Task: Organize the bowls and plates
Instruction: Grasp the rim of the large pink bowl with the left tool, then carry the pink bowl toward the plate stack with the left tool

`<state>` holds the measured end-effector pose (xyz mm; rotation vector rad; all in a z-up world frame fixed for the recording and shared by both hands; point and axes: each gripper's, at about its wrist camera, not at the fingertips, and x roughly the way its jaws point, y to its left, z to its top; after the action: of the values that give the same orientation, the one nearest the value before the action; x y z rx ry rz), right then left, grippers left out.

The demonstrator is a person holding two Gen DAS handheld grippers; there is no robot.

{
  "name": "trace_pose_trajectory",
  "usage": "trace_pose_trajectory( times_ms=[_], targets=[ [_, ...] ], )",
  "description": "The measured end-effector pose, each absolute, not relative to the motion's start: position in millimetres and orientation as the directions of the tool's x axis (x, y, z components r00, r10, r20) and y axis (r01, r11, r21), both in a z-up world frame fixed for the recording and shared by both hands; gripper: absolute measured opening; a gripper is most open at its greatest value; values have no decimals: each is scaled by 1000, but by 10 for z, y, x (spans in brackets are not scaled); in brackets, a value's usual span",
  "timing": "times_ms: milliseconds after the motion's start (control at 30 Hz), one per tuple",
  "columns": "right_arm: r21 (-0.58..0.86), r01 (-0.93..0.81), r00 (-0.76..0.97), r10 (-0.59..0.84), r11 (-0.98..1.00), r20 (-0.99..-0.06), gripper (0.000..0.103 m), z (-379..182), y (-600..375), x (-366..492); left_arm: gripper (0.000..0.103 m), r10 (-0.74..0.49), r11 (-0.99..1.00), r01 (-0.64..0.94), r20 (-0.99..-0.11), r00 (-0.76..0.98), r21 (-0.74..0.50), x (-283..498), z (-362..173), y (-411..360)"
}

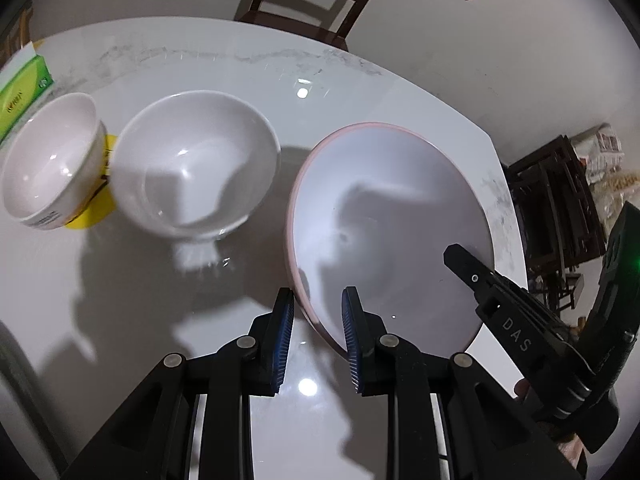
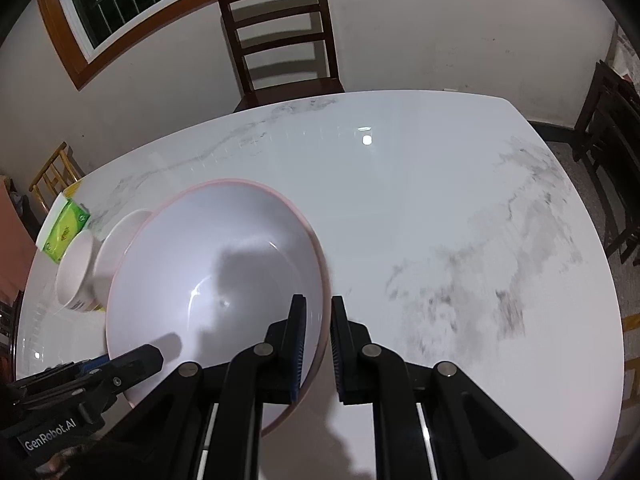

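On the marble bench (image 2: 400,184), the left gripper (image 1: 318,340), marked "GenRobot.AI", and the right gripper (image 2: 318,348), marked "DAS", had jaws clamped on the pink-rimmed bowl's (image 2: 208,264) opposite rims.

Left wrist view: rides above my left gripper (image 1: 318,340), looking steeply down along my fingers, close over the white marble table (image 1: 200,68).
Right wrist view: sits above my right gripper (image 2: 318,350), tilted steeply down, equally close.
Facing: both toward the dark chair (image 2: 280,40) at 12 o'clock.
Shared: the pink-rimmed bowl (image 1: 384,216), two small white bowls (image 1: 196,160), green box (image 1: 24,92).
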<state>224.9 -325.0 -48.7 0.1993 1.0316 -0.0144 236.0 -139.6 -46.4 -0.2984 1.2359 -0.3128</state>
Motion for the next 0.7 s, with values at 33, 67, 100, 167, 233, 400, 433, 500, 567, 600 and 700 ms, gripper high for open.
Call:
trace_pose_trajectory(
  times_ms=[33,67,100,167,233,400,433,500,567,600,700],
  targets=[
    [158,105,516,82,982,-852,12,-468,-3230,2194,21,-390,920,78,-870,302,-385,2298,-432,-1368],
    [165,107,516,87,981,-852,12,-444,-3200,2111,21,-390,920,83,-869,304,-383,2254,-409,-1346],
    [169,106,514,92,980,-853,12,-429,-3169,2052,21,-389,920,88,-868,308,-381,2193,-384,-1310],
    [177,101,515,101,979,-851,12,-393,-3097,1930,21,-384,923,93,-867,317,-374,2078,-334,-1236],
    [188,96,516,112,978,-849,12,-366,-3022,1798,21,-378,925,100,-868,321,-366,1944,-288,-1144],
    [200,73,510,136,977,-850,12,-314,-2774,1489,21,-366,930,94,-873,323,-355,1639,-219,-903],
    [209,71,507,145,975,-850,12,-310,-2727,1427,21,-363,931,92,-873,325,-353,1612,-209,-857],
    [221,62,503,160,973,-850,12,-305,-2625,1305,21,-352,935,91,-876,328,-342,1484,-178,-740],
    [240,59,499,180,969,-848,13,-300,-2522,1161,21,-350,936,86,-875,334,-342,1353,-158,-635],
    [247,56,496,188,967,-848,13,-301,-2478,1105,21,-347,937,84,-876,335,-339,1277,-148,-561],
    [257,47,487,202,965,-850,13,-305,-2318,935,21,-338,940,72,-881,330,-333,1119,-162,-391]
  ],
)
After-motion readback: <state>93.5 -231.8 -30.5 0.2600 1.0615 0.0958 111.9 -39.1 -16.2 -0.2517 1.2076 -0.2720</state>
